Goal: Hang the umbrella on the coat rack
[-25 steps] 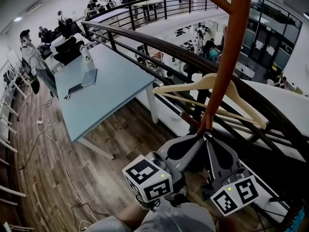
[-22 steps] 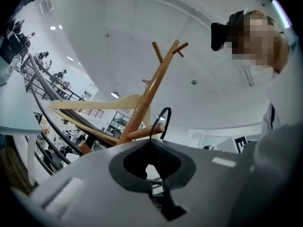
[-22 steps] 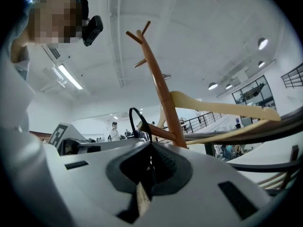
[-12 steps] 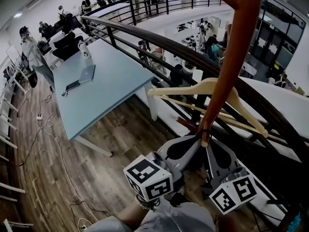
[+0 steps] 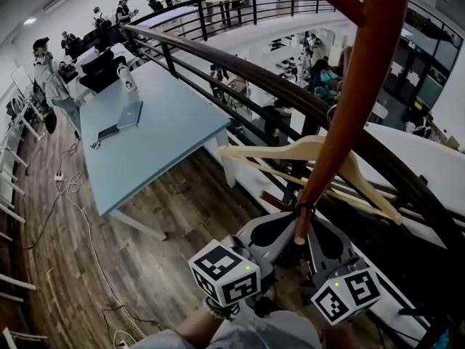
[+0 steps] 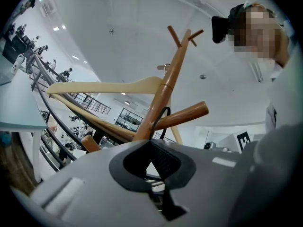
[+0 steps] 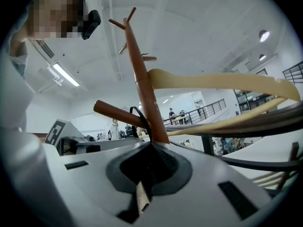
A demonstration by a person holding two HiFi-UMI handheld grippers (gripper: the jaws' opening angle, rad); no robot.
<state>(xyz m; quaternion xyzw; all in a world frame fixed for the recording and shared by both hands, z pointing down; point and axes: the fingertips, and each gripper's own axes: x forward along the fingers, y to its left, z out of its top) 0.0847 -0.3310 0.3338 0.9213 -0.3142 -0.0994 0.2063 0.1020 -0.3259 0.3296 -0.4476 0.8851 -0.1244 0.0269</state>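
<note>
The coat rack [image 5: 349,100] stands by the dark railing [image 5: 218,55]. It is clear of the pale-blue table [image 5: 167,144], off the table corner nearest the person. The black umbrella strap [image 5: 302,209] is looped over a lower peg [image 6: 184,115] of the rack, at the peg's root against the pole. The rest of the umbrella is hidden.

The left gripper [image 6: 150,143] points up at that peg from just beneath it. Its tongs are together, light shows through the cutout behind their tips, and the strap passes just beyond them.

The right gripper [image 7: 152,145] sits beside it. Its tongs are closed where the strap runs down into their tips, and a pale strip [image 7: 140,197] sits in the slot behind.

A pale wooden hanger [image 5: 312,150] hangs on the rack above the peg. A laptop [image 5: 131,115] lies toward the table's far end.
</note>
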